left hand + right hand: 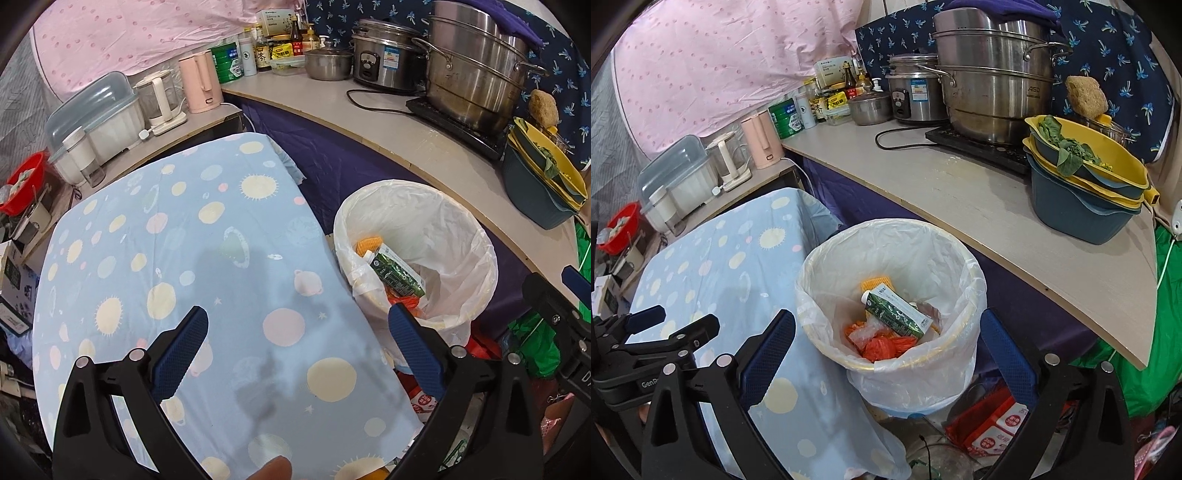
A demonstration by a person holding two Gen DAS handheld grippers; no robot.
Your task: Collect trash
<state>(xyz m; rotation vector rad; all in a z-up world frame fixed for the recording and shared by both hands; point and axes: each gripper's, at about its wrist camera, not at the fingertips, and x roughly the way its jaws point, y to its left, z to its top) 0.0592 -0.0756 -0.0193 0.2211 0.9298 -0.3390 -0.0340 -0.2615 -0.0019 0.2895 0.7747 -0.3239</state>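
Observation:
A bin lined with a white plastic bag (827,258) (476,236) stands on the floor beside a table draped in a light blue cloth (177,243) (713,258). Inside the bin lie a green carton (895,314) (399,275), orange wrappers (882,347) and a yellow piece (873,285). My left gripper (299,330) hangs open over the cloth's near right part, nothing between its fingers. My right gripper (886,334) is open above the bin's near rim, holding nothing. The left gripper also shows at the lower left of the right wrist view (670,321).
A wooden counter (979,206) curves behind the bin, bearing steel pots (993,74), a rice cooker (916,96), stacked yellow and blue basins (1086,188), bottles and a pink kettle (199,81). Red-white packets (1001,424) and green bags (1160,332) lie on the floor.

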